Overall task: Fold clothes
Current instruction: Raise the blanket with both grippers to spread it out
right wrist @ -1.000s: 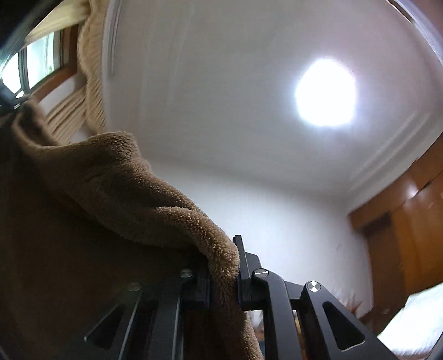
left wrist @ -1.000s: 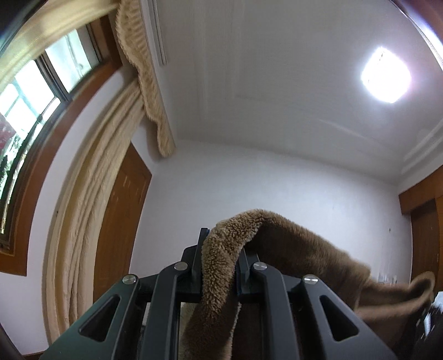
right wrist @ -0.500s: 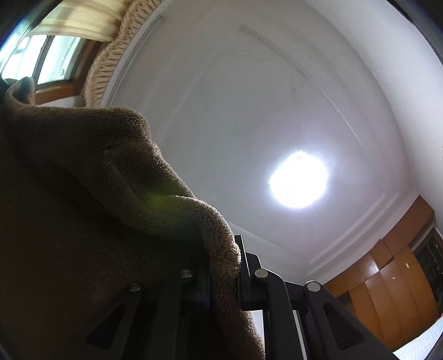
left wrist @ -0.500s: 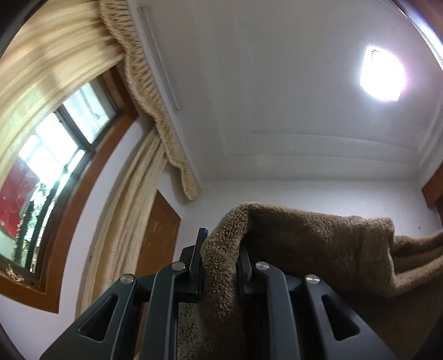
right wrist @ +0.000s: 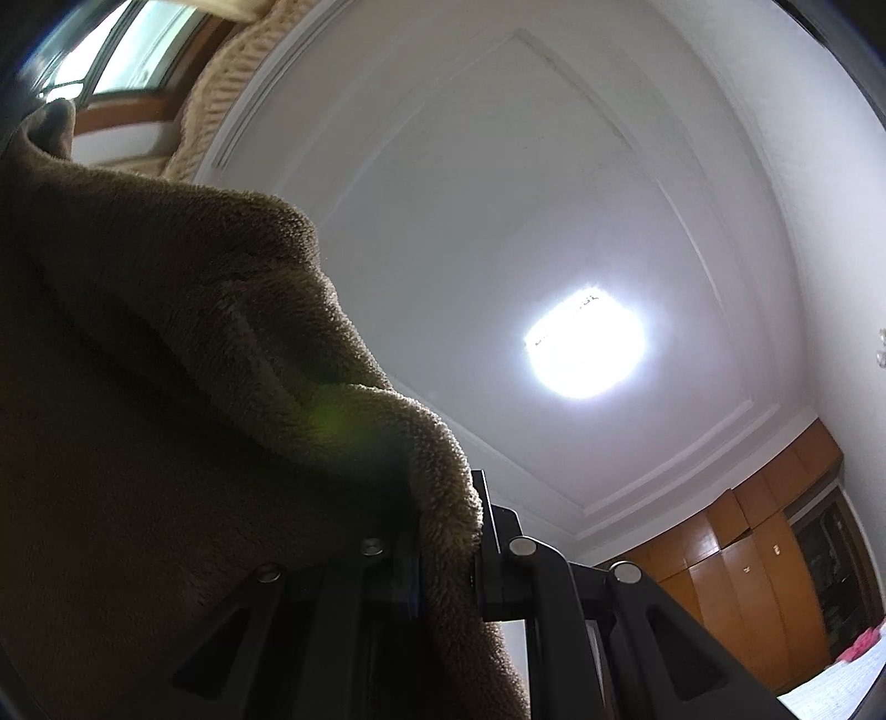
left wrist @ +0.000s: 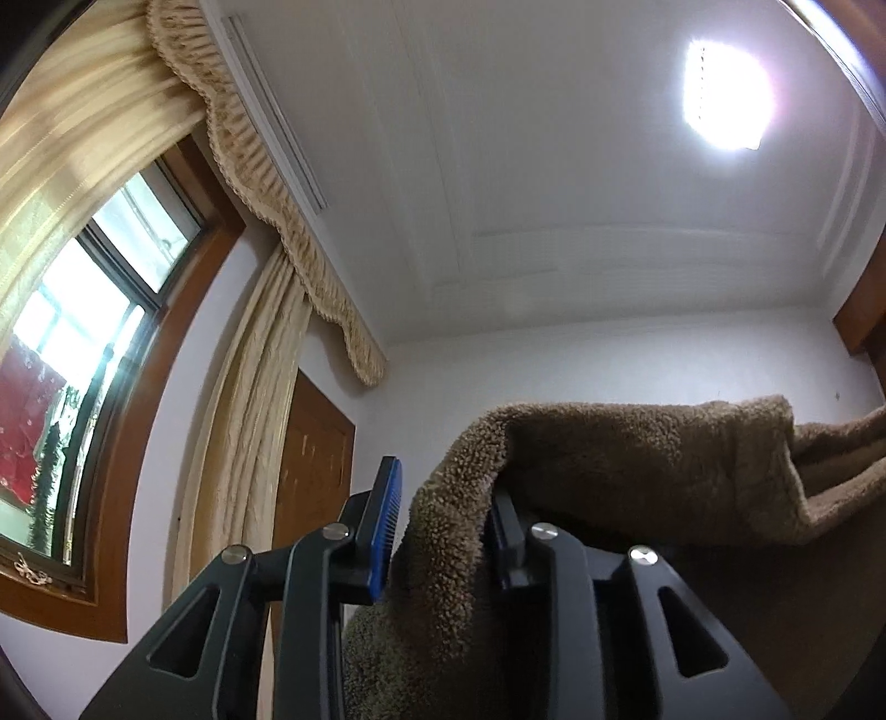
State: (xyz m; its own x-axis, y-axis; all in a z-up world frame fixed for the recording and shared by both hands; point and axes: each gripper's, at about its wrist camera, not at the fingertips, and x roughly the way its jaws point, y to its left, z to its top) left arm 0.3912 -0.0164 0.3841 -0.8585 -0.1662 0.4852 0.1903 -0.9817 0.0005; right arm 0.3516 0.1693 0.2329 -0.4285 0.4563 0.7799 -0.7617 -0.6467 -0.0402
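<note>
Where jaws part, blue pad.

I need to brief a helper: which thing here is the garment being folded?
In the left wrist view, below the white ceiling, the brown fleecy garment drapes over the left gripper, whose jaws are opening. It alone is shaggy brown pile, unlike the smooth beige curtains.

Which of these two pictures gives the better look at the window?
The left wrist view. There the window shows its brown frame, panes and the curtain beside it. In the right wrist view only a blurred corner of it peeks out at the top left, above the brown fleece.
</note>
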